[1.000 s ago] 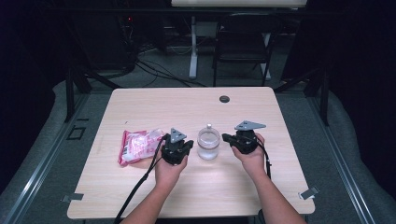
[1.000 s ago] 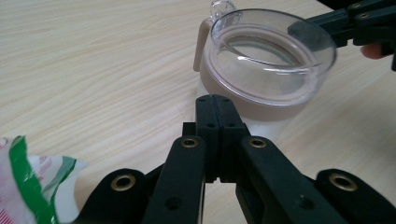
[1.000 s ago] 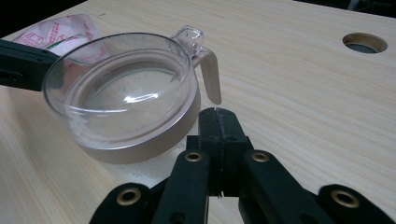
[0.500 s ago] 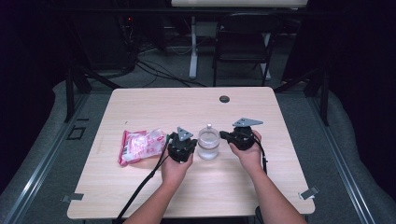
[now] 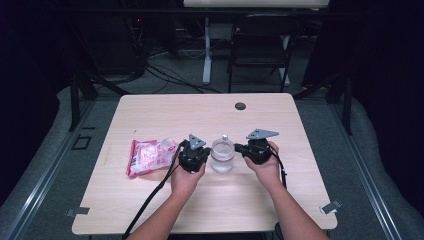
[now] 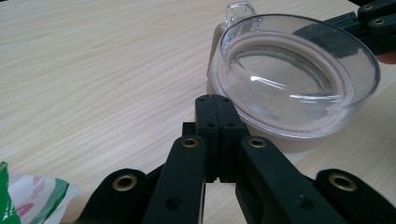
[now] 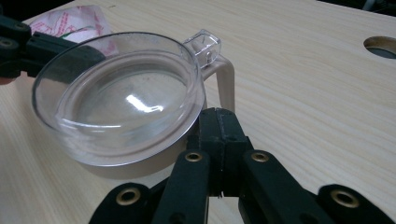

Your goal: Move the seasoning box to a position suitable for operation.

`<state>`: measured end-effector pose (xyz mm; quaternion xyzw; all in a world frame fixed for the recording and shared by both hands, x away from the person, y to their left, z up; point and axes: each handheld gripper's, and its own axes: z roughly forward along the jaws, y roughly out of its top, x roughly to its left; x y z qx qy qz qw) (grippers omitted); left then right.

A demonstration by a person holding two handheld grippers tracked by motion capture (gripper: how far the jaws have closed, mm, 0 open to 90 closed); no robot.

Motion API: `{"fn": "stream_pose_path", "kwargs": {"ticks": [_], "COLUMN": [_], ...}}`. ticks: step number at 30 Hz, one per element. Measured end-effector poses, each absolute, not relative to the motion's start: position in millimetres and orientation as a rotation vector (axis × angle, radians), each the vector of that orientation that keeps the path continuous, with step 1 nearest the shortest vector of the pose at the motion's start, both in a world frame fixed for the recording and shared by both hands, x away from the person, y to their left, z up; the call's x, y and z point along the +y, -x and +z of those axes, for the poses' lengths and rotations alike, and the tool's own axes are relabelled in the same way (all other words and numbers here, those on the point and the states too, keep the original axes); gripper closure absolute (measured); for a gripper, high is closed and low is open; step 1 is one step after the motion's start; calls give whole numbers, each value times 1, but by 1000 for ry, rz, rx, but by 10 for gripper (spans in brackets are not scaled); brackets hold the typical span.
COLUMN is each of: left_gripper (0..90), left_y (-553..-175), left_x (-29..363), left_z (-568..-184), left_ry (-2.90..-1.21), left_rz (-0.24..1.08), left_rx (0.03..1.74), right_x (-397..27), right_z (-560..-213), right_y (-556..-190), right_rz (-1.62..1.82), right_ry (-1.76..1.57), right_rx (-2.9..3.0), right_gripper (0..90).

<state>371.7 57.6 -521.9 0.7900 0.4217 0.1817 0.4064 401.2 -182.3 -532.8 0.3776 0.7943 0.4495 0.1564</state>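
Surface: wooden table (image 5: 150, 210), dark room behind.
Cup: lidded cup (image 5: 222, 155) between both grippers.
Left gripper (image 6: 215, 112): jaws closed, empty, beside cup.
Right gripper (image 7: 218, 123): jaws closed, empty, opposite side.

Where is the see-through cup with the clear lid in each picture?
High view: the cup stands in the middle of the table, between the two hands.
Left gripper view: the cup sits at the upper right, beyond the shut tongs.
Right gripper view: the cup sits at the left and centre, just past the shut tongs.
Shared landmark: the pink packet.
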Motion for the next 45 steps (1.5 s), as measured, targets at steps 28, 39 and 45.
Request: {"fn": "stream_pose_path", "kwargs": {"ticks": [28, 39, 45], "left_gripper": [900, 860, 807], "left_y": [-364, -334, -313], "left_x": [77, 118, 150], "left_z": [-515, -509, -501], "left_ry": [-2065, -2014, -1958], "left_rz": [328, 350, 376], "left_rx": [849, 886, 910], "right_x": [-192, -192, -190], "right_z": [-531, -539, -547], "right_y": [-324, -346, -365], "right_rz": [1190, 1187, 1178], "right_ry": [-1027, -1059, -1088], "right_rx": [2275, 2265, 2268], "right_gripper": [899, 813, 766]}}
